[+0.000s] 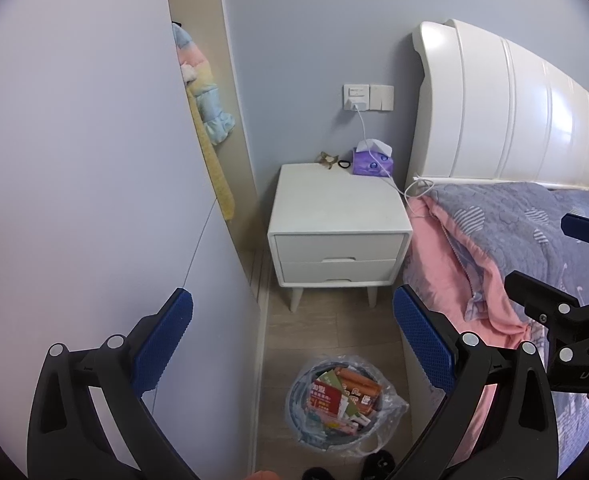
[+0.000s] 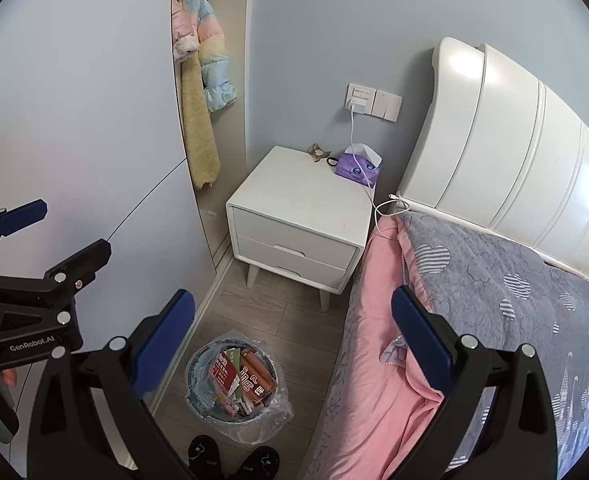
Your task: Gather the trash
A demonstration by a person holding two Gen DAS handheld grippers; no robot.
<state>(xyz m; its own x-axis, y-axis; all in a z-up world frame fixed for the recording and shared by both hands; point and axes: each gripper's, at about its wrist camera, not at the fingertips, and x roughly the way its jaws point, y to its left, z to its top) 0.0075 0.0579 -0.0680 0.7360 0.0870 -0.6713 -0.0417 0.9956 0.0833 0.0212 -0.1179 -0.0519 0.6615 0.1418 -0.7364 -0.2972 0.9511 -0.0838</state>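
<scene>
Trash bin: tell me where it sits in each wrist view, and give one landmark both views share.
Left wrist: the trash bin is at bottom centre, on the floor before the nightstand, between the left tool's open fingers.
Right wrist: the bin is at bottom, left of centre, beside the bed, between the right tool's open fingers.
Shared landmark: the purple tissue box on the nightstand.

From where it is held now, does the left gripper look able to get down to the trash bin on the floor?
Probably yes. The left gripper is open and empty above the trash bin, which stands on bare floor between wardrobe and bed. Nothing lies between them; the gap is narrow, though.
</scene>
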